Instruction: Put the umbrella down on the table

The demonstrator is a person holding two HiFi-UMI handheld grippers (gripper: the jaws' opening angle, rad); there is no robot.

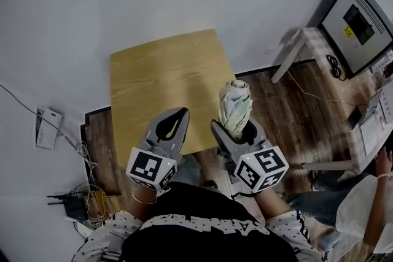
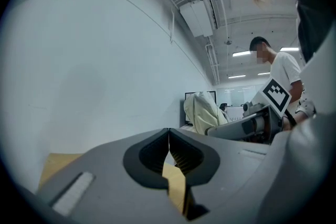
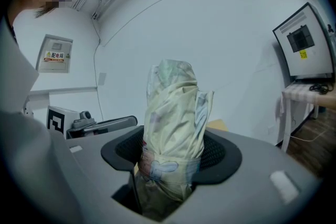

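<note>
Our right tool (image 1: 235, 127) is clamped on the folded umbrella (image 1: 235, 104), the jaws held wide by the bundled fabric pressed between their pads. We stand at the near edge of the bench (image 1: 159, 73).

The bench's pale wooden top lies bare ahead of us. The head view places the umbrella at the bench's near right corner, partly over the dark floor (image 1: 288, 113) rather than squarely over the top. It is touching neither.

In the right gripper view the umbrella (image 3: 173, 113) rises upright out of the right tool (image 3: 170, 150), its cloth wrapped tight and its tip uppermost. A sliver of the bench (image 3: 218, 124) shows beyond it.

Our left tool (image 1: 181, 112) hangs over the bench's near edge with its jaws together and nothing between them, as the left gripper view (image 2: 168, 134) confirms.

We judge the task unfinished. The umbrella is in hand and close to the bench, but bringing it over the top, lowering it, laying it down and letting go all remain.
</note>
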